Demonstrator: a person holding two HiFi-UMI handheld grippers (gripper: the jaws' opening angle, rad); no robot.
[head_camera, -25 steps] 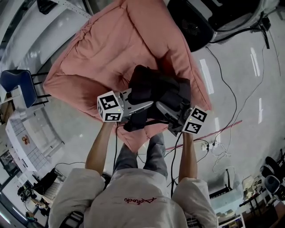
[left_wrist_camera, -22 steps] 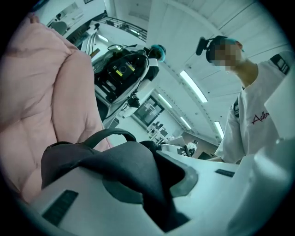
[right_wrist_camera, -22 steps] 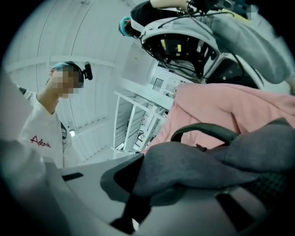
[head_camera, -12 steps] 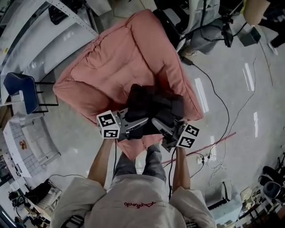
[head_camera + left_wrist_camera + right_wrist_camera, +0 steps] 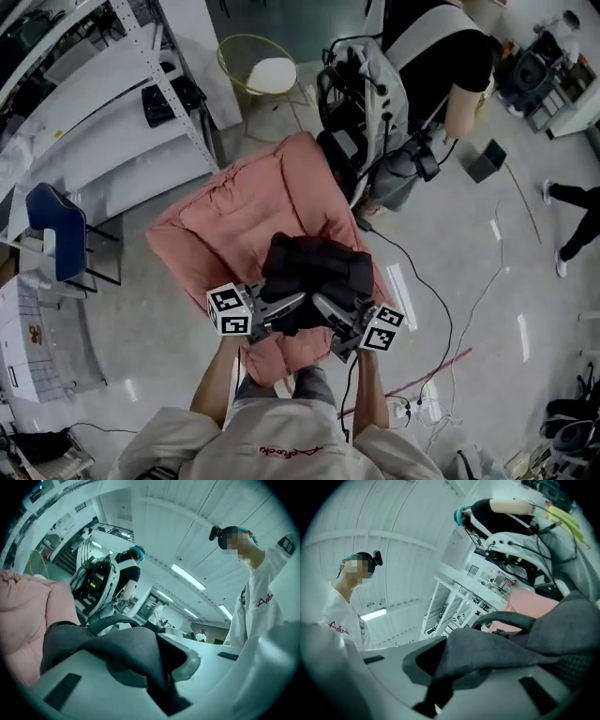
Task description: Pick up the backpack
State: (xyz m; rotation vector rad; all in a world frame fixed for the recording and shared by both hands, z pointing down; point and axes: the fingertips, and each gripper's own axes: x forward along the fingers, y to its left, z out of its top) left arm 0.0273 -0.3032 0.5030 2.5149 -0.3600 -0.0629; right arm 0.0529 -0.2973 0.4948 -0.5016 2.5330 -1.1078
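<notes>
Above the pink cushioned seat (image 5: 234, 220), the black backpack (image 5: 314, 272) hangs between both tools. The left gripper (image 5: 292, 305) and right gripper (image 5: 323, 305) each pinch a fold of its fabric, jaws nearly together. The pickup looks essentially done; only holding remains. Red script on the white shirt (image 5: 295, 453) is not legible.

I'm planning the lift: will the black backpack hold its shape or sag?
Probably floppy: the backpack fabric bunches and folds where the left gripper and right gripper pinch it. It likely sags and swings below those two holds.
</notes>
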